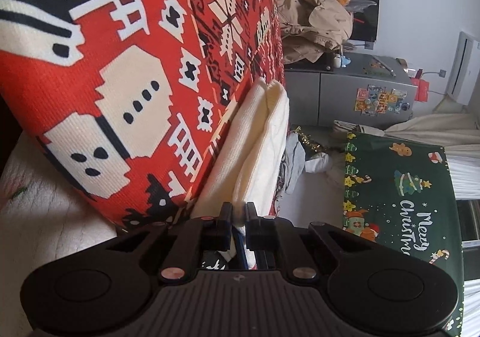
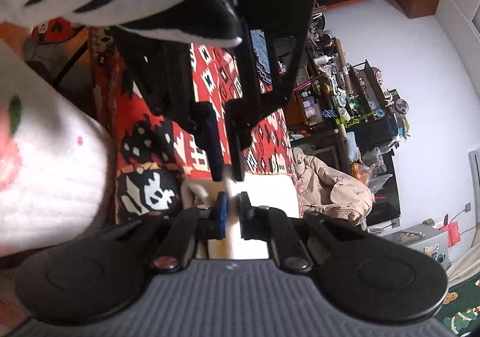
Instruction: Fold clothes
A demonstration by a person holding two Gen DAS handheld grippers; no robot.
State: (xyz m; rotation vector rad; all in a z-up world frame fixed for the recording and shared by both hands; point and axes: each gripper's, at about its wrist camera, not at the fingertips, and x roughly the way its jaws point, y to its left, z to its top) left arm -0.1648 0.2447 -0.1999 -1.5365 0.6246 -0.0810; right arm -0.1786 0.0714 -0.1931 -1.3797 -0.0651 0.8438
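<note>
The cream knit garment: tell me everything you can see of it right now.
The cream knit garment looks soft and finely ribbed, folded into thick layers. It lies on the red patterned blanket. The left hand-held gripper pinches its near edge, and the right hand-held gripper is shut on it close by.

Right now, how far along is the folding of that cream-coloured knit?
Partly done: the cream knit already lies doubled in layers on the red patterned blanket. In hand: the left tongs and the right tongs are both pinched shut on its edge, close together. Left: bringing that edge over and laying it flat. More rumpled clothes wait beyond it.
</note>
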